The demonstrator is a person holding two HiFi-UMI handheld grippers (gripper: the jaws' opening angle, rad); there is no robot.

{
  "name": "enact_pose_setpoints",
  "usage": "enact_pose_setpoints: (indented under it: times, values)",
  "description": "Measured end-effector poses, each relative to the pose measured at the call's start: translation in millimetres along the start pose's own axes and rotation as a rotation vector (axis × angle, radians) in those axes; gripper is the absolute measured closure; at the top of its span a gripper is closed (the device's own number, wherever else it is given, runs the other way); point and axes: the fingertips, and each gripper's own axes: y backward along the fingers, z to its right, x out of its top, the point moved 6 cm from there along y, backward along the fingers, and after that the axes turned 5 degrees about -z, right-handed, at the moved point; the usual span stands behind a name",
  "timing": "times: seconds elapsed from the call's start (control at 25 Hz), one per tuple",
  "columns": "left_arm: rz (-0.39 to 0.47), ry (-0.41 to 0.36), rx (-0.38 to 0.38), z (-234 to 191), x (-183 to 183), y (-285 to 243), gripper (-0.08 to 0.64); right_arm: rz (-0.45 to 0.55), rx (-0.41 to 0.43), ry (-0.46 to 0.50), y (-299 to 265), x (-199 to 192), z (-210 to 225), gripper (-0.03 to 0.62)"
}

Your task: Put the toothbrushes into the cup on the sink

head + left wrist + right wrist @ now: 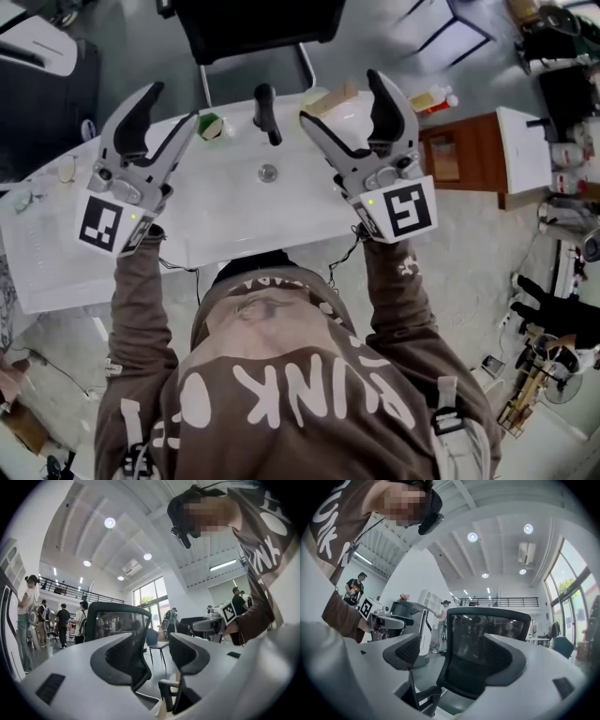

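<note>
With the left gripper [174,101] and right gripper [339,97] both spread and empty above the sink [234,225], and what looks like the cup [210,125] at upper centre-left beside the tap [266,111], no toothbrush is clearly visible, so a blind reach could tip the cup over

**Head view:** taken from above the person [281,375], facing steeply down on the white sink surface [56,272]. The left tongs [171,105] and right tongs [339,97] are close, at mid-frame.

**Left and right gripper views:** each sits low behind its own open tongs, facing outward and slightly upward across the room.

**Shared:** the black chair [253,28] [117,620] [487,625] appears in all three. Each gripper view also shows the other tongs, at centre right and centre left respectively.
</note>
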Motion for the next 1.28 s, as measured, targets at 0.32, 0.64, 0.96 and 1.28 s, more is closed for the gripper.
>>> enact_pose_setpoints:
  times: [0.32,0.64,0.96,1.28]
  values:
    - [0.015,-0.032,0.018,0,25,10,0.325,0.042,-0.004,0.017,-1,16,-8,0.211]
    - [0.026,-0.05,0.024,1,37,17,0.325,0.037,-0.001,-0.017,2,14,-11,0.213]
    - [0.028,-0.044,0.026,0,36,16,0.325,0.042,0.0,-0.03,3,15,-11,0.213]
    - [0.027,-0.043,0.029,0,38,16,0.325,0.043,0.006,-0.034,4,17,-11,0.213]
